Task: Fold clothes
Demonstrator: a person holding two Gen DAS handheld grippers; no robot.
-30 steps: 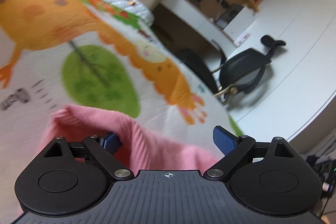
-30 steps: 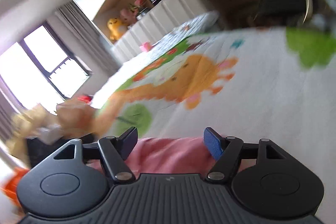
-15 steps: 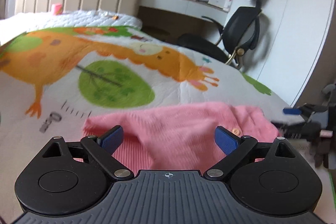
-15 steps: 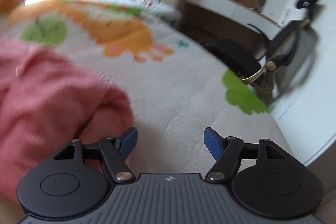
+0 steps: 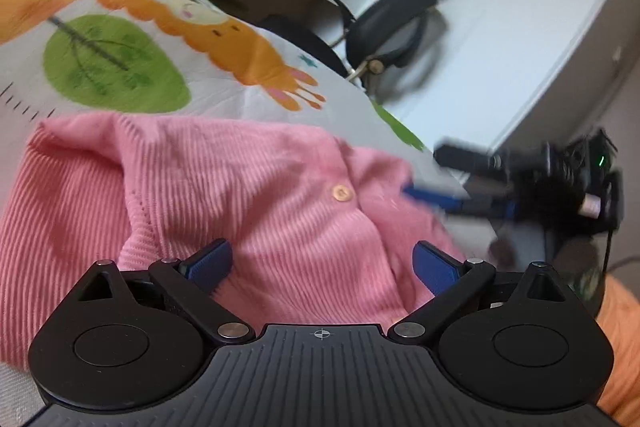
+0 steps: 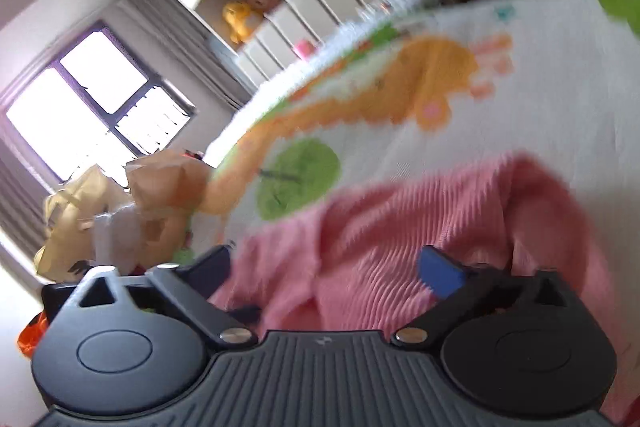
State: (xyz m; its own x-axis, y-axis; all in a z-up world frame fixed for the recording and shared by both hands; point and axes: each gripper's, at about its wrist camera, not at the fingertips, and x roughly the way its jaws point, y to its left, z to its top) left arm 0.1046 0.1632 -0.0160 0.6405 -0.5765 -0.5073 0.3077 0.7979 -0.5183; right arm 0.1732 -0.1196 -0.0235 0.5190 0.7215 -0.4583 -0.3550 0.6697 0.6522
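The left gripper (image 5: 322,263) and the right gripper (image 6: 324,267) both gape wide, the right's jaws having just spread, pads seemingly clear of the pink ribbed cardigan (image 5: 224,187) between them. It fills each frame's lower middle on the patterned bedspread (image 5: 112,59); blur smears its edges.

Pink ribbed cardigan (image 5: 248,179) (tan button (image 5: 340,193)); white bedspread (image 5: 224,95) w/ orange-green print.
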